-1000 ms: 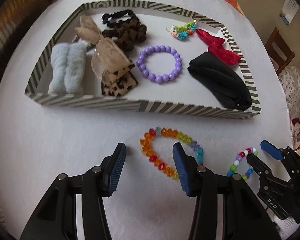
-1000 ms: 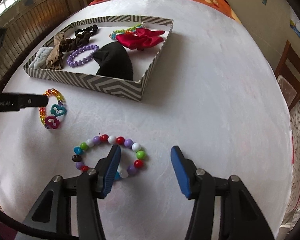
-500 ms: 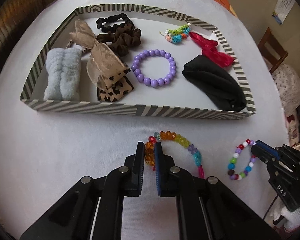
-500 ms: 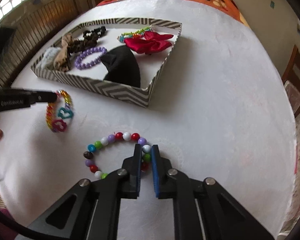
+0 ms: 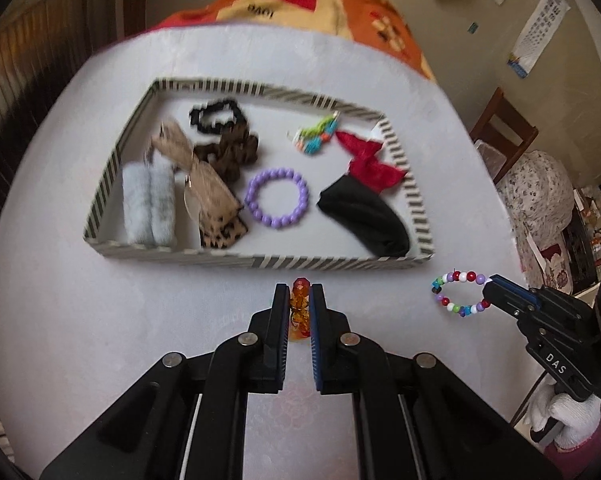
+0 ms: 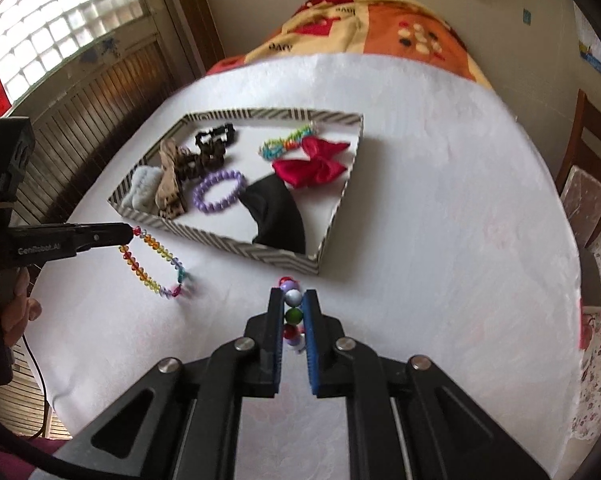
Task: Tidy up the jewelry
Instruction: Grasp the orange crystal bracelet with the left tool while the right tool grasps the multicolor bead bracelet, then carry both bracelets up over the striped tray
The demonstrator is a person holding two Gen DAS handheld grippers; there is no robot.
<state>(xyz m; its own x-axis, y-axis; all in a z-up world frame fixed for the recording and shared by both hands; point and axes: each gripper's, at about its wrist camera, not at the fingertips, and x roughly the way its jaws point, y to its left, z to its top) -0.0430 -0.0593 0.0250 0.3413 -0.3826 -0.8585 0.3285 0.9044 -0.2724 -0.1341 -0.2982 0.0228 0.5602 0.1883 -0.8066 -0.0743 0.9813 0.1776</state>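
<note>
The rainbow bracelet of faceted crystal beads (image 6: 152,262) hangs pinched in the left gripper (image 5: 299,308), lifted above the white tablecloth (image 6: 440,240). The bracelet of round multicoloured beads (image 5: 460,294) is clamped likewise between the right gripper's (image 6: 293,312) blue pads. Just ahead of both tools sits the striped shallow box (image 5: 260,261), holding a purple bead bracelet (image 5: 277,197), scrunchies and bows.

A: Daylight is pouring in through the glass-block window (image 6: 56,28), up and to the left of the right gripper (image 6: 293,298), and glaring white there.

B: The tray (image 6: 332,224) is casting a soft shadow to its right. Ahead of the left gripper (image 5: 299,298), motion blur is smearing the tray (image 5: 260,261) contents; fisheye curvature is bending and darkening every edge.
</note>
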